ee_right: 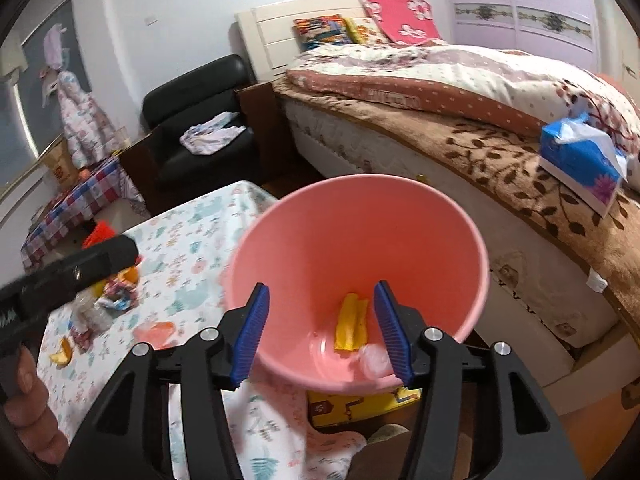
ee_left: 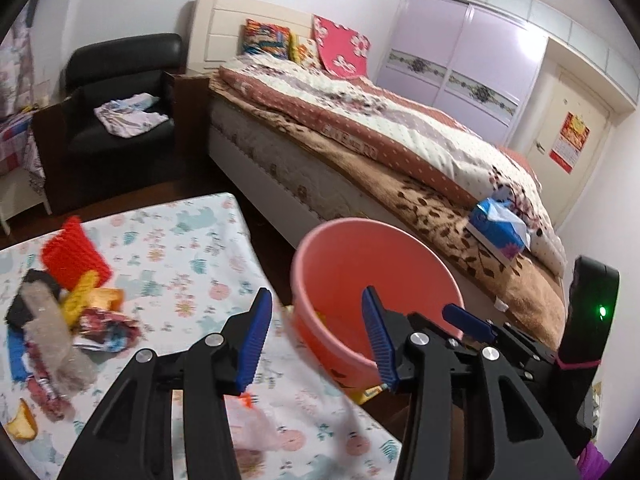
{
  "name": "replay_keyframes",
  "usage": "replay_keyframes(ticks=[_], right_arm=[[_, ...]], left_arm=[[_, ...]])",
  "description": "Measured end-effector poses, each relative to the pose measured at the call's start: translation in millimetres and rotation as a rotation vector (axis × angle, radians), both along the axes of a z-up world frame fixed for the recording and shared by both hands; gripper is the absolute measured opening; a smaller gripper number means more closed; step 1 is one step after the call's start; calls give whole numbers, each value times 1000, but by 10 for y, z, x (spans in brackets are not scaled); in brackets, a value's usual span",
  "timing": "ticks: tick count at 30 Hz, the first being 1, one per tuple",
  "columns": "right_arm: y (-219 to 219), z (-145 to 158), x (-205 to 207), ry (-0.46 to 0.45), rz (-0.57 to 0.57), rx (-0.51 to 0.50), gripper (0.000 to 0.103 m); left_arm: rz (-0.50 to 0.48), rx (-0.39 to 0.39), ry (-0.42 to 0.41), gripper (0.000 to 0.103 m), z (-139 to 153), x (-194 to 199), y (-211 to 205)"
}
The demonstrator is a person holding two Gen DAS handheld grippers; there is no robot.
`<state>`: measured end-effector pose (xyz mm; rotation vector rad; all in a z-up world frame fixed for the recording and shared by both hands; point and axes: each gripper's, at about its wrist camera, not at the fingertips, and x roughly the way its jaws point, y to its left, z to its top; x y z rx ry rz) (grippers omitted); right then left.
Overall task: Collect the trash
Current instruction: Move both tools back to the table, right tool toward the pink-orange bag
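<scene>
Your right gripper (ee_right: 322, 334) hangs over the mouth of the pink bucket (ee_right: 448, 216), which fills the centre of the right wrist frame. Its blue jaws stand spread with nothing between them. Down in the bucket, low centre of that frame, lie a yellow peel-like scrap (ee_right: 351, 322) and a pale crumpled wad (ee_right: 374, 362) — so at least two pieces count as collected, by my reading.

Your left gripper (ee_left: 318, 334) shows at the bottom centre of the left wrist frame, jaws likewise spread and empty, pointing between the table and the bucket rim.

What is left: the table with the floral cloth (ee_left: 192, 240) carries most of the trash. At the left of the left wrist frame there is a heap (ee_left: 68, 312) — a red ridged piece, yellow bits, a crumpled printed wrapper, something grey and fuzzy, a blue strip; motion blur makes finer naming unsafe. An orange peel (ee_left: 22, 424) sits apart at the lower left edge. The right wrist frame also shows a pinkish scrap (ee_right: 156, 332) on the cloth near the bucket.

Judgement: early stage. A small share is binned; the bulk waits on the table. The bucket stands just beside the table's edge, between it and the bed (ee_left: 400, 136).
</scene>
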<state>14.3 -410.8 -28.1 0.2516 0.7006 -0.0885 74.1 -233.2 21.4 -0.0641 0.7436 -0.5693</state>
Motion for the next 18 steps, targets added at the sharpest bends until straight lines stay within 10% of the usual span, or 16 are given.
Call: replay_keyframes(ticks=[18], right_arm=[[908,160,-161,-26,172,-72,55]], left_arm=[[326,-27,-58,46,189,-204,1664]])
